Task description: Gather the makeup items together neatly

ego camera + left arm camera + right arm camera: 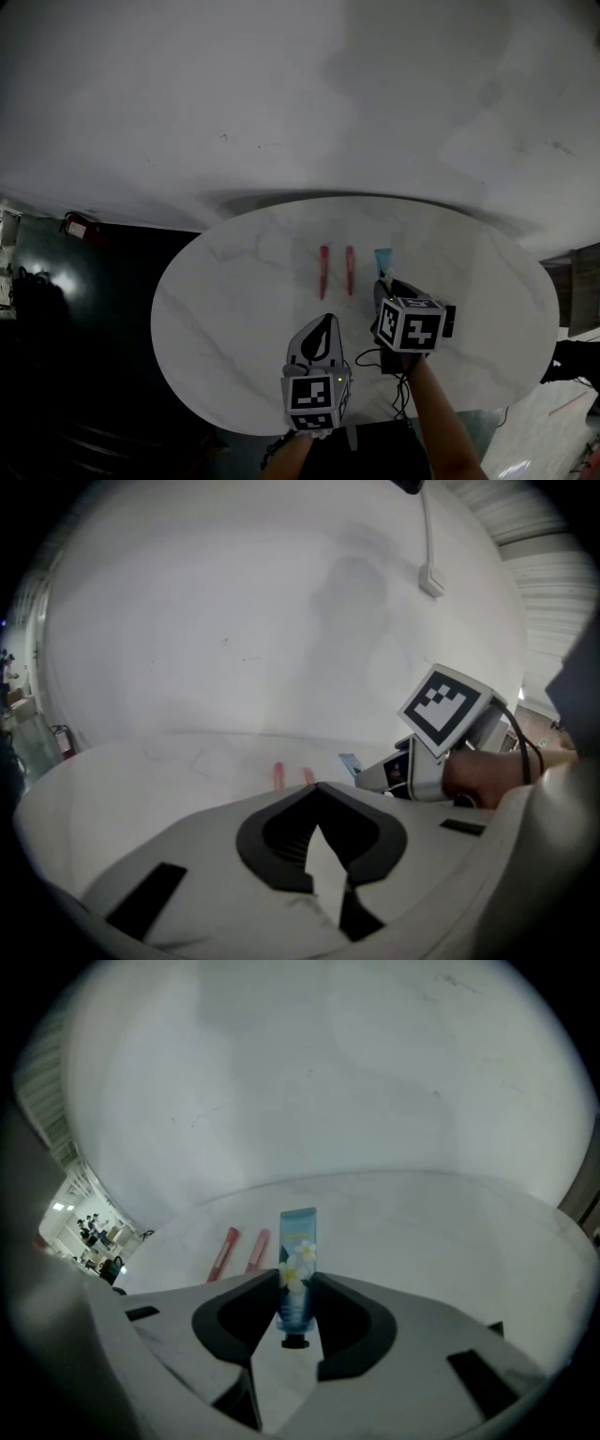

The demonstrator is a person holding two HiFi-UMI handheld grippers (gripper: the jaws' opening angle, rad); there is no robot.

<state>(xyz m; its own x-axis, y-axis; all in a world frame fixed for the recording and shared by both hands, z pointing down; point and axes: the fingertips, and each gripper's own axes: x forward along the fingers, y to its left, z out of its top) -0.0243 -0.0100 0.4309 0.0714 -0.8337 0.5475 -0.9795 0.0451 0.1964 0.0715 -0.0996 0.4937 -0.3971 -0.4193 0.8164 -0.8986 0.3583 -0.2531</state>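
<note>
A round white marble table (234, 309) stands before a pale, bare wall, with dark floor to its left.

At the near edge the left gripper (325, 323) hangs low over the marble. Its jaws are closed tip to tip with nothing between them.

Just to its right, the right gripper (382, 286) has its jaws partly apart and clamped on the sides of the blue tube (298, 1260). The tube's dark cap points back toward the person and its flat crimped end points away. I cannot tell whether the tube rests on the marble or is carried just above it.

Farther out and to the left lie the left pink tube (323, 270) and the right pink tube (350, 269), parallel and close together, both pointing away from the person.

The step in hand looks like placing the blue tube as a third in that row. To do it well:

- Bring it just right of the right pink tube, at the gap the pair already keeps.
- Turn it parallel to them, near ends level.
- Grip lightly, since a soft tube will likely buckle.
- Lay it flat before the jaws open.
- Draw the gripper straight back toward the near edge, so neither pad drags the tube askew.
</note>
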